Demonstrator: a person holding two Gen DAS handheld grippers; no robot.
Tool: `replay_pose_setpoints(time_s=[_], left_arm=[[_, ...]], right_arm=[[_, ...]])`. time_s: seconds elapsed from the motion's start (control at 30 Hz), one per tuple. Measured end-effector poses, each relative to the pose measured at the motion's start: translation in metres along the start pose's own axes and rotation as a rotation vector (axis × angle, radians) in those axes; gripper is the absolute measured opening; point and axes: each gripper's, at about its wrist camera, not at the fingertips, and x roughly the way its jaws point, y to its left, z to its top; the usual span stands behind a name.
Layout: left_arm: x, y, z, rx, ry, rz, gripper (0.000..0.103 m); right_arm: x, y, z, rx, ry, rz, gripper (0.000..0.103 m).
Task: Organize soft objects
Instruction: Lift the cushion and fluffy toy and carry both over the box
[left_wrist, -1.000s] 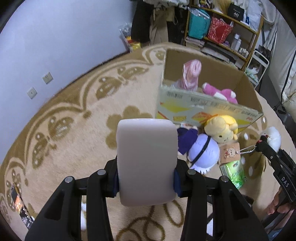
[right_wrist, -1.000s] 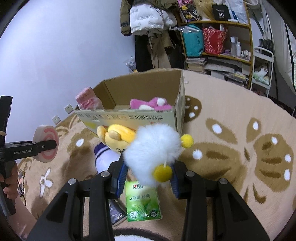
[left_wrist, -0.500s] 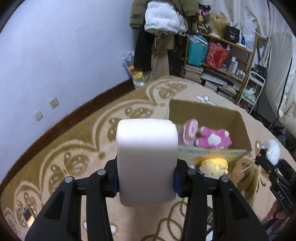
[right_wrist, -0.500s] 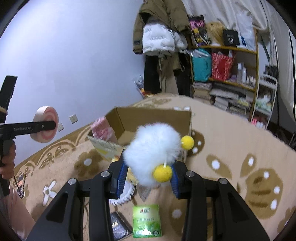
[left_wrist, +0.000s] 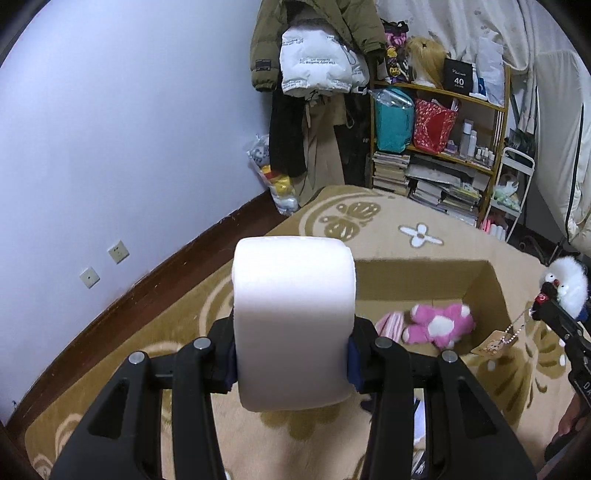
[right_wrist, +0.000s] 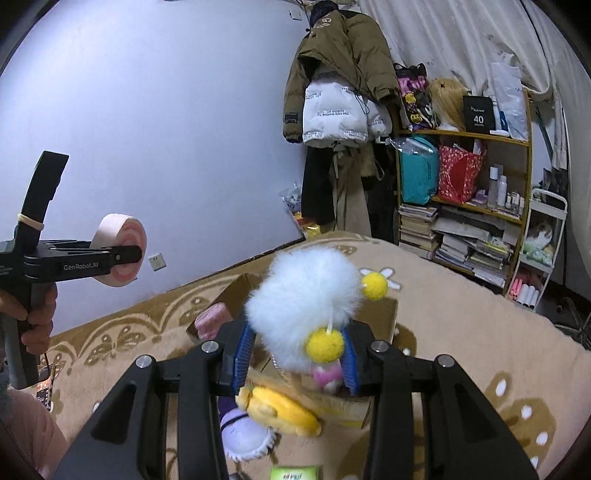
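Your left gripper (left_wrist: 291, 354) clamps a toilet roll (left_wrist: 293, 321); your right gripper (right_wrist: 295, 354) clamps a white fluffy toy (right_wrist: 303, 306), both above the cardboard box (left_wrist: 491, 295) holding a pink plush (left_wrist: 439, 326).

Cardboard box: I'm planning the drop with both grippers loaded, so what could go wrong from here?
1. The white fluffy toy bulges far past the right gripper; its dangling tag and chain could snag the cardboard box rim.
2. The left gripper holds the toilet paper roll only by its sides; it may slip.
3. The yellow plush against the box front could be bumped.
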Motion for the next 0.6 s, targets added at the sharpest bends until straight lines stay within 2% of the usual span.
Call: replay_pose_setpoints(time_s=[0.17, 0.37, 0.5, 0.6], left_arm=[[0.007, -0.010, 0.017, 0.002, -0.024, -0.015, 0.043], [0.026, -0.022, 0.027, 0.010, -0.016, -0.049, 0.044], [0.041, -0.031, 0.027, 0.035, -0.019, -0.087, 0.044], [0.053, -0.032, 0.027, 0.010, -0.006, -0.124, 0.044]], right_arm=[[0.011, -0.004, 0.016, -0.031, -0.015, 0.008, 0.043], [0.028, -0.010, 0.028, -0.036, -0.012, 0.002, 0.043], [0.041, -0.015, 0.026, -0.024, 0.008, 0.006, 0.043], [0.055, -0.019, 0.020, -0.015, 0.037, 0.005, 0.043]])
